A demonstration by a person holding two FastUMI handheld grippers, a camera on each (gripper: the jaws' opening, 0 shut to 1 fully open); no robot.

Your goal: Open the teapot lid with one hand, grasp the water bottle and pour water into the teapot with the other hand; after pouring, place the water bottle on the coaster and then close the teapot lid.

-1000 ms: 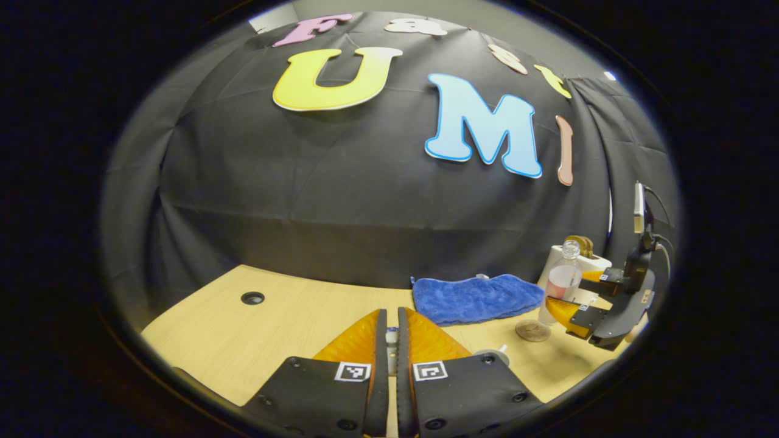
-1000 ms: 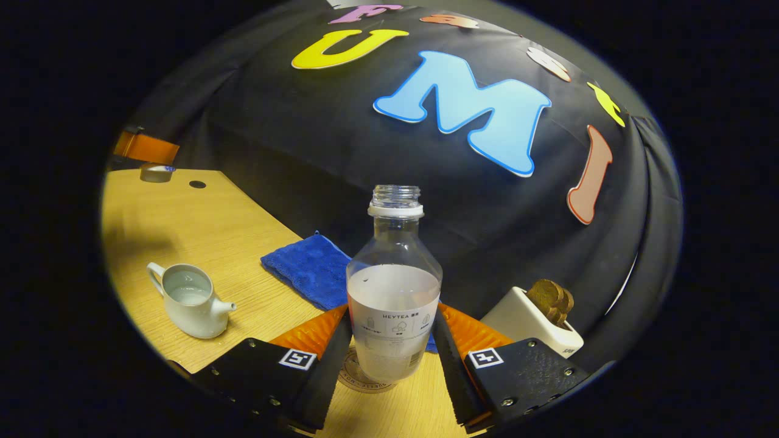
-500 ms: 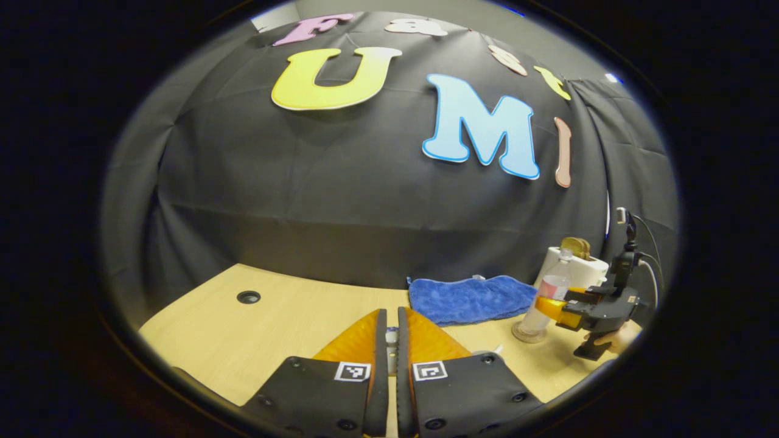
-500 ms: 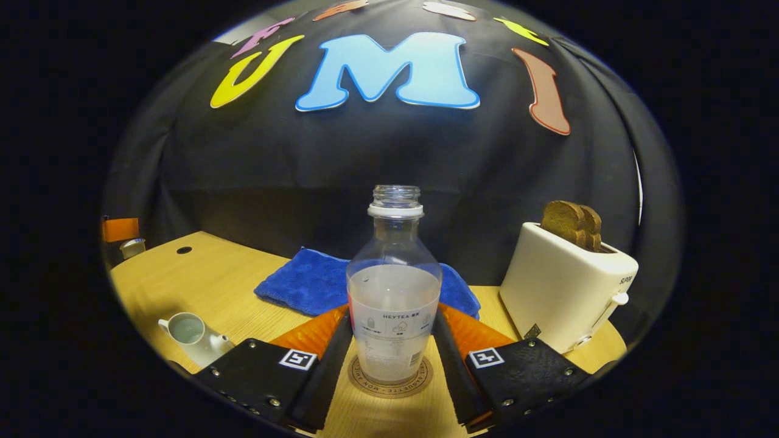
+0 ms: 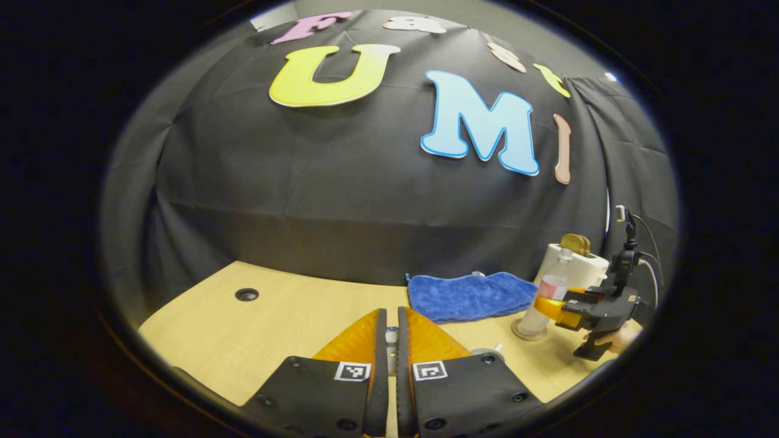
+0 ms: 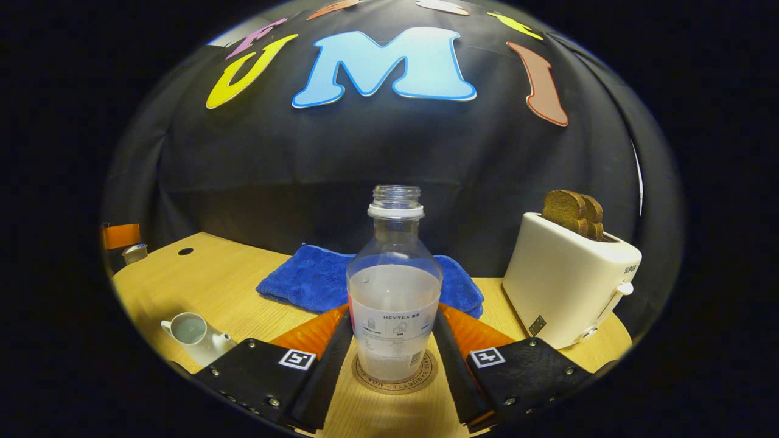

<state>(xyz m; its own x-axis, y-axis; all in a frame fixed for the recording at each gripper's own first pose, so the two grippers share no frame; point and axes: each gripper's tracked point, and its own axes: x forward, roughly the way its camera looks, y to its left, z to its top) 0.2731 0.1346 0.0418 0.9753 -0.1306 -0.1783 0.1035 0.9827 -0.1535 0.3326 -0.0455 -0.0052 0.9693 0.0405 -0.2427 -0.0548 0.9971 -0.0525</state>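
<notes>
The clear water bottle, part full and uncapped, stands upright on the round coaster. My right gripper is shut on its lower body, a finger pressing each side. In the left gripper view the same bottle and right gripper show far right over the coaster. The white teapot sits open at the lower left with water inside. My left gripper is shut on the teapot lid's small knob. The lid shows far left, held above the table.
A blue cloth lies behind the bottle by the wall. A white toaster with bread slices stands to the right of the coaster. The wooden table has a round cable hole.
My right gripper swung level and lowered the bottle from above the coaster onto it, then held still. The left gripper with the lid has barely moved.
</notes>
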